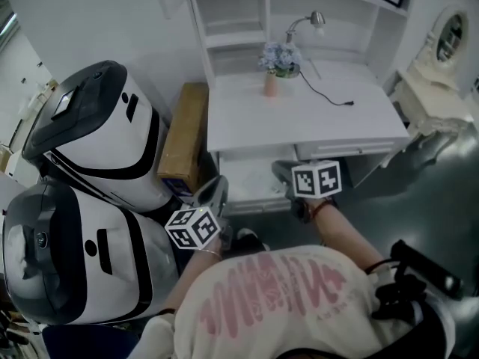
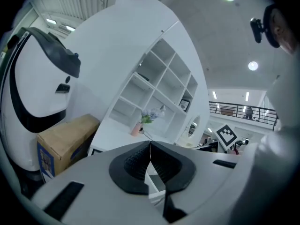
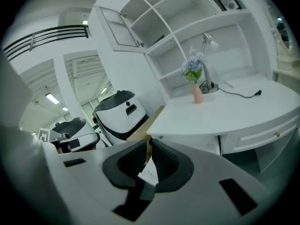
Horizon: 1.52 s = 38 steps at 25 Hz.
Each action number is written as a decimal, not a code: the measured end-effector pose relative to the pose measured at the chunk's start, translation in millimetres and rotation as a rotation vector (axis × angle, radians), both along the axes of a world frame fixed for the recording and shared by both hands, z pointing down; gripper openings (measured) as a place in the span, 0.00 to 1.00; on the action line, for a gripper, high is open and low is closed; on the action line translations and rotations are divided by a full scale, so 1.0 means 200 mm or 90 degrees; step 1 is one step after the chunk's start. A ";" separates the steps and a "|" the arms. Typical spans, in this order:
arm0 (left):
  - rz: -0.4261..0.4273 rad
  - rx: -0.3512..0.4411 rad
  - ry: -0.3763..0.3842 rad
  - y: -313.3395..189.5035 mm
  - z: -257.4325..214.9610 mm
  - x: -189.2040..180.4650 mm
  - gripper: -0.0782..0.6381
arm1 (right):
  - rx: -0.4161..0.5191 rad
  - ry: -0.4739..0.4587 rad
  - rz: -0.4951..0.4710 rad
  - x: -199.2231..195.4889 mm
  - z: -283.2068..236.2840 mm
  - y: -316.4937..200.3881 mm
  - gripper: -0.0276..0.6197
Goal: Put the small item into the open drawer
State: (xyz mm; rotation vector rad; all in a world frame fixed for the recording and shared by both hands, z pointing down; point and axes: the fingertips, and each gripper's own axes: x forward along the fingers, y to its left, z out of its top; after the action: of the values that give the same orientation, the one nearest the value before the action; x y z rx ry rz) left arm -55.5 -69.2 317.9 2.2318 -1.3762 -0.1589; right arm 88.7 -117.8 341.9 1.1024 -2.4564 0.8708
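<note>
A small white item, thin like a card or tag, sits between the pads of my right gripper, which is shut on it. In the head view the right gripper hovers at the right side of the open drawer of the white desk. That drawer is pulled out toward me and looks pale inside. My left gripper hangs at the drawer's left front corner. Its jaws are shut with nothing between them. The item is hidden in the head view.
A pink vase of flowers, a desk lamp and its cable stand on the desk. A cardboard box leans at the desk's left. Two large white and black machines crowd the left side. A white dresser stands at right.
</note>
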 end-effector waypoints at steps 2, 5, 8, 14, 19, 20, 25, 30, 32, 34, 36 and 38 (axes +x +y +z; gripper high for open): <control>0.001 0.017 -0.016 0.00 -0.06 0.01 0.15 | 0.047 0.001 0.014 0.03 -0.11 -0.01 0.11; -0.007 0.033 -0.027 0.02 -0.12 0.00 0.15 | 0.105 0.001 0.041 0.07 -0.24 0.00 0.10; -0.019 0.059 -0.037 0.03 -0.19 -0.03 0.15 | 0.145 0.014 0.069 0.11 -0.29 0.02 0.09; -0.020 0.101 -0.064 0.06 -0.31 -0.05 0.15 | 0.196 0.027 0.096 0.09 -0.38 0.03 0.08; 0.006 0.087 -0.054 0.07 -0.30 -0.08 0.15 | 0.186 0.028 0.125 0.08 -0.38 0.02 0.08; 0.007 0.083 -0.049 0.07 -0.30 -0.10 0.15 | 0.183 0.030 0.132 0.08 -0.37 0.03 0.08; 0.015 0.077 -0.051 0.14 -0.32 -0.23 0.15 | 0.165 0.027 0.162 0.03 -0.37 0.11 0.07; 0.026 0.075 -0.058 0.22 -0.31 -0.29 0.15 | 0.156 0.030 0.184 -0.01 -0.35 0.20 0.07; 0.031 0.074 -0.055 0.25 -0.30 -0.30 0.15 | 0.156 0.029 0.187 -0.03 -0.35 0.24 0.08; 0.035 0.076 -0.052 0.28 -0.30 -0.31 0.15 | 0.158 0.031 0.188 -0.04 -0.36 0.28 0.08; 0.040 0.079 -0.048 0.31 -0.30 -0.31 0.15 | 0.161 0.040 0.188 -0.05 -0.35 0.32 0.08; 0.043 0.082 -0.045 0.34 -0.29 -0.32 0.15 | 0.160 0.051 0.192 -0.05 -0.34 0.36 0.07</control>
State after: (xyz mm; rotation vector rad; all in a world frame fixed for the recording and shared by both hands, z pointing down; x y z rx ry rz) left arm -119.5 -1.0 260.4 2.4079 -1.3589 -0.1497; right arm 78.6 -45.1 274.6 1.5942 -2.4186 0.5901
